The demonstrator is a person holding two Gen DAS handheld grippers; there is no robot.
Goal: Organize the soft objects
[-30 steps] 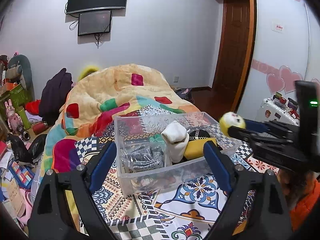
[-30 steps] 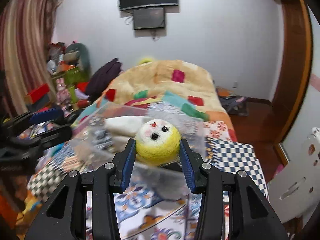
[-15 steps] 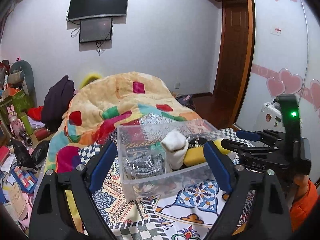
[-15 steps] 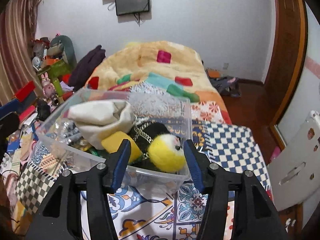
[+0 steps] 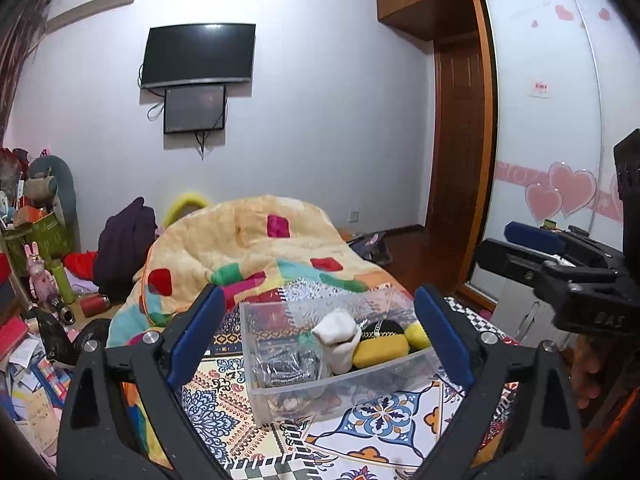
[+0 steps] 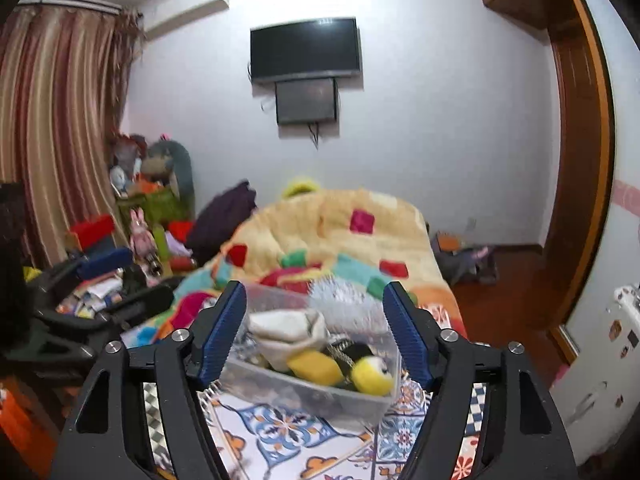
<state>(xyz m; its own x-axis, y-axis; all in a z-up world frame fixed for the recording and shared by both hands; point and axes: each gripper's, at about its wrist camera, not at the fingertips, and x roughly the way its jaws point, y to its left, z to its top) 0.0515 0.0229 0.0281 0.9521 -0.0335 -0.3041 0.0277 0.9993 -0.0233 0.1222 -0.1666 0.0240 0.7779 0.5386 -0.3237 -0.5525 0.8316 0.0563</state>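
Released half a second before, the yellow plush ball (image 6: 371, 376) lay in the clear plastic bin (image 6: 280, 386) on the bed, beside the yellow sponge (image 6: 316, 365) and white sock (image 6: 286, 330), below and ahead of the nearer right gripper (image 6: 314, 334), whose jaws stood apart and empty like those of the left gripper (image 5: 316, 334).

Bin (image 5: 340, 384) sits on the bed (image 5: 380, 432), quilt (image 5: 256, 248) heaped behind it. In the bin: sock (image 6: 288, 332) toward the left, sponge (image 6: 314, 366) right of it, plush ball (image 6: 372, 376) at the right end, foil packs (image 5: 286, 364) at the left end. TV (image 6: 306, 50) on the wall behind the bed, small screen (image 6: 306, 100) just below it; clutter shelf (image 6: 152, 196) left of the bed, door (image 5: 456, 152) right.
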